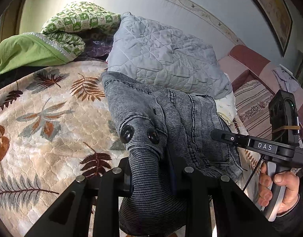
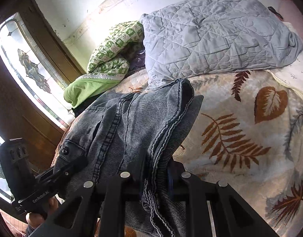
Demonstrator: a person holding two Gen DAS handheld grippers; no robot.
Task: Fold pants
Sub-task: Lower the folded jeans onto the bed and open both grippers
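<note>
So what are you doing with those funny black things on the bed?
A person is folding a pair of grey corduroy pants using two handheld tongs. The left tongs are clamped on the waistband end with the two dark buttons. The right tongs pinch a bunched edge of the same pants. The pants are held over a leaf-patterned blanket on the bed, in front of a grey quilted pillow. A hand grips the right tool's handle.

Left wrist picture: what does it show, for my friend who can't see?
The left tongs clamp grey pants by two black buttons, above a leaf-patterned blanket. The right tongs grip the pants' other edge.
</note>
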